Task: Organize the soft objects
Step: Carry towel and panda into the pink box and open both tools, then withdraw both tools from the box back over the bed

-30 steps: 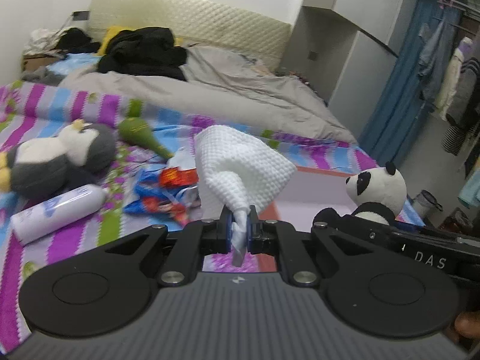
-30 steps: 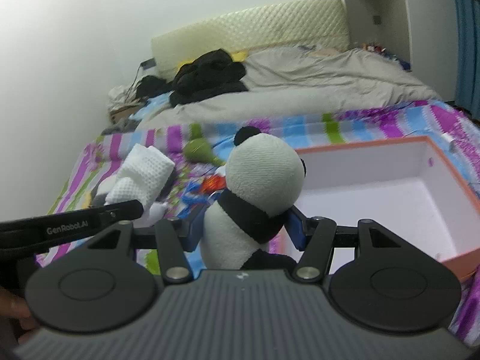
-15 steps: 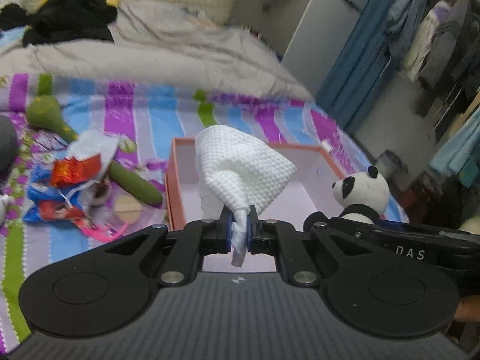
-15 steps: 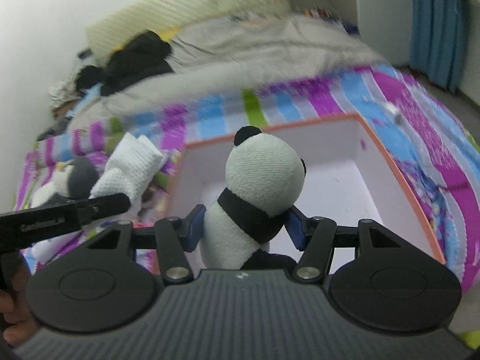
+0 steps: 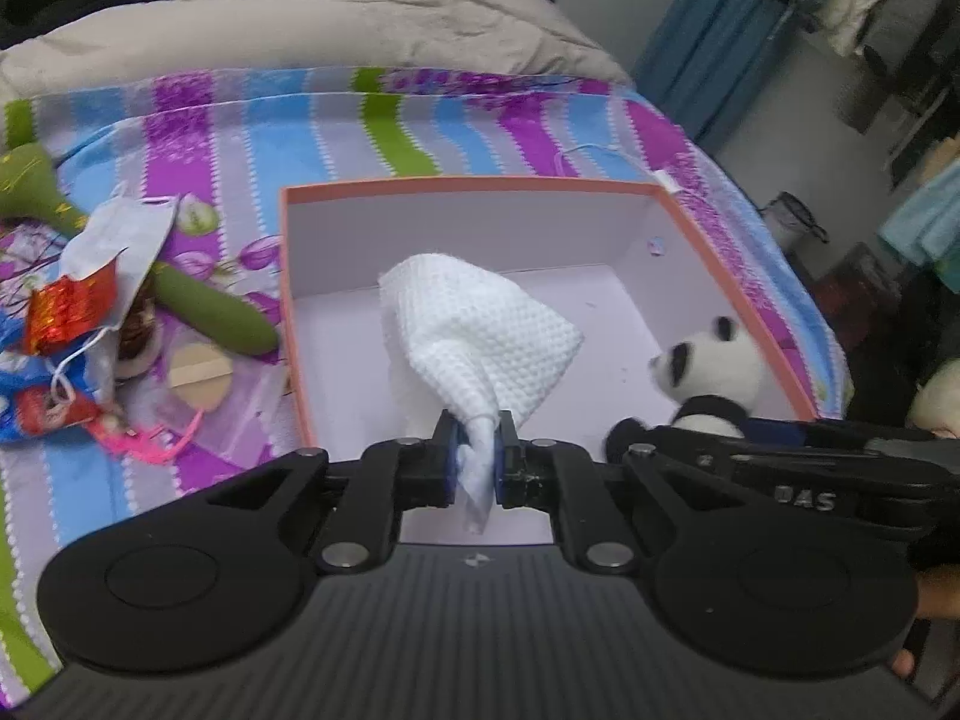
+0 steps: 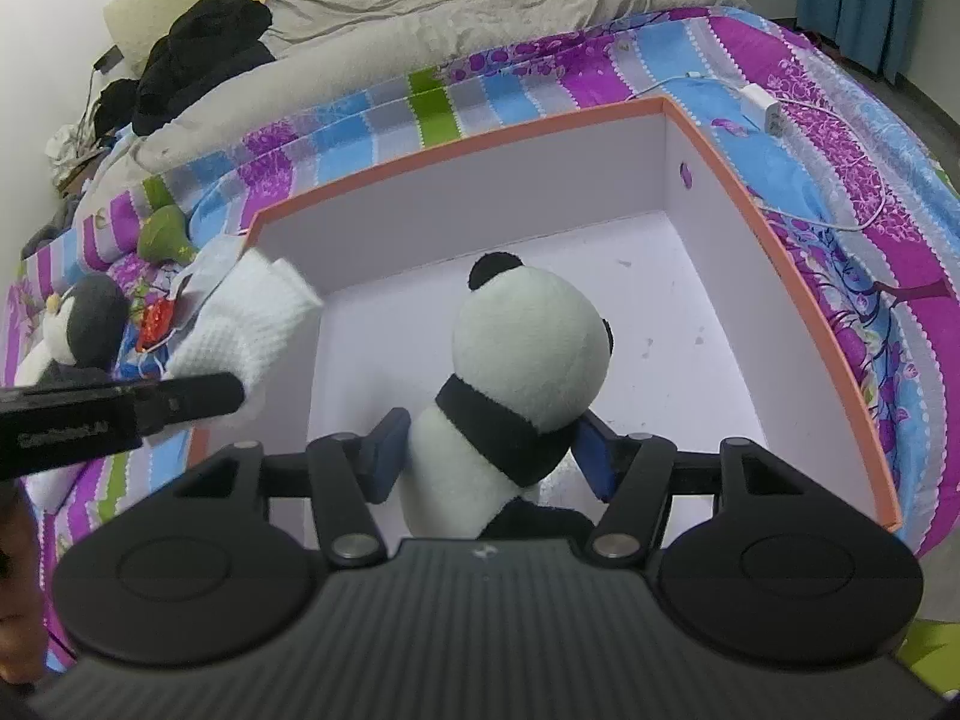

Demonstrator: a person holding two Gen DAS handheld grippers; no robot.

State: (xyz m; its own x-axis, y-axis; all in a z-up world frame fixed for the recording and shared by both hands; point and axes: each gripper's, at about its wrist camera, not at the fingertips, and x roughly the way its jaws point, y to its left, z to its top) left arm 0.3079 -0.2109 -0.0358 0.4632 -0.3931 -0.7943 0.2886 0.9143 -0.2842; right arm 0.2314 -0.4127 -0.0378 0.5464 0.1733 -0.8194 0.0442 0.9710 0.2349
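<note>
Above the open orange-rimmed box [image 5: 726,276] on the striped blanket [image 5: 456,120], both grippers are held over its pale inside. The left gripper [image 5: 477,462] has its jaws pressed together on a twisted corner of the white waffle cloth [image 5: 480,330], whose wide end spreads forward, away from the camera. The right gripper [image 6: 489,453] is clamped on the body of the panda plush [image 6: 528,360]; the panda stands upright, head up, with its back to the camera. Left of the box lie a green plush [image 5: 210,309] and some wrappers [image 5: 66,312].
</note>
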